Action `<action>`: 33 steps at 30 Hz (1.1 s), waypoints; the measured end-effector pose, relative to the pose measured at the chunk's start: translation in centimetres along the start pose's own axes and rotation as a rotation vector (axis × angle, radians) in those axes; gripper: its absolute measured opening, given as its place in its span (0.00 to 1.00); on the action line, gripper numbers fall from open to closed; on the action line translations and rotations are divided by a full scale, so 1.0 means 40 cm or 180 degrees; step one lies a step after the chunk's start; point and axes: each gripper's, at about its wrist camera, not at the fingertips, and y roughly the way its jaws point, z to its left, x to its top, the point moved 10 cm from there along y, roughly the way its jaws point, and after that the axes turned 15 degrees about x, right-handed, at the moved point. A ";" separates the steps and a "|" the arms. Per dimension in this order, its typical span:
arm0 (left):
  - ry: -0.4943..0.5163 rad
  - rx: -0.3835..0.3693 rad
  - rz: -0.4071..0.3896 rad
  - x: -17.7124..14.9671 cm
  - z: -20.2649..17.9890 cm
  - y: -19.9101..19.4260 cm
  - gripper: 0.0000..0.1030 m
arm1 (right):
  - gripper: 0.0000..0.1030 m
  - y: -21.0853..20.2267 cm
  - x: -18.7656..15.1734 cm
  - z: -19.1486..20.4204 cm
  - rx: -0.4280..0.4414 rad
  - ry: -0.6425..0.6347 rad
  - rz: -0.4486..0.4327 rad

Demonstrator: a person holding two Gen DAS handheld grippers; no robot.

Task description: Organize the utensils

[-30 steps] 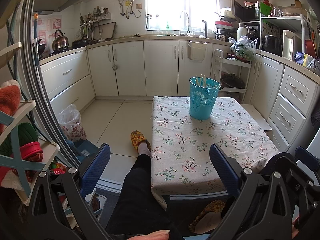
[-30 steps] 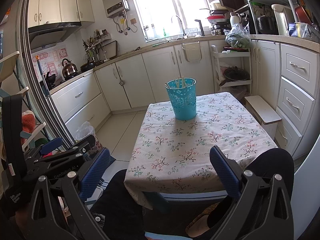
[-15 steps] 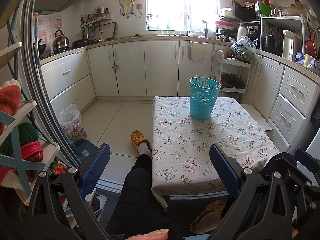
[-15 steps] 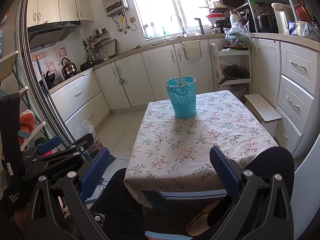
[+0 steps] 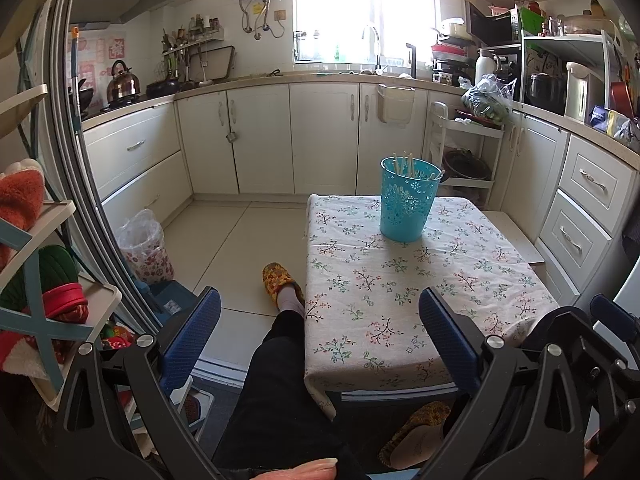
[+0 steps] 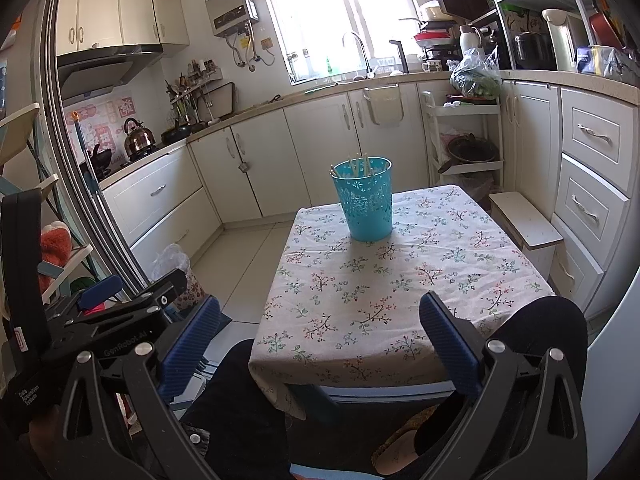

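Note:
A turquoise perforated holder [image 5: 407, 200] [image 6: 365, 200] stands upright at the far side of a small table with a floral cloth [image 5: 416, 292] [image 6: 396, 280]. Pale chopsticks [image 5: 404, 162] [image 6: 358, 162] stick out of its top. My left gripper [image 5: 318, 340] is open and empty, held back from the table's near left corner. Open and empty too, my right gripper [image 6: 318, 340] hovers over the table's near edge. The left gripper's body [image 6: 104, 320] shows at the left of the right wrist view.
A person's dark trouser legs [image 5: 280, 360] and patterned slippers [image 5: 280, 280] flank the table. White cabinets [image 5: 320, 136] line the back and right walls. A small white stool [image 6: 524, 220] stands right of the table. A bagged bin [image 5: 146, 246] and a shelf rack [image 5: 48, 280] are at left.
Both grippers drifted very slightly; the holder sits a touch lower in the right wrist view. Nothing was grasped or released.

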 end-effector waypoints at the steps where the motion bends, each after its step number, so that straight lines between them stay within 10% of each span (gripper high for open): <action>1: 0.0002 -0.0001 0.0004 -0.002 0.002 0.002 0.93 | 0.93 -0.001 0.002 0.000 0.0002 -0.0002 -0.0008; 33: 0.0022 -0.0004 0.0012 0.000 -0.002 -0.008 0.93 | 0.93 -0.006 -0.004 -0.001 0.0010 0.0016 -0.0019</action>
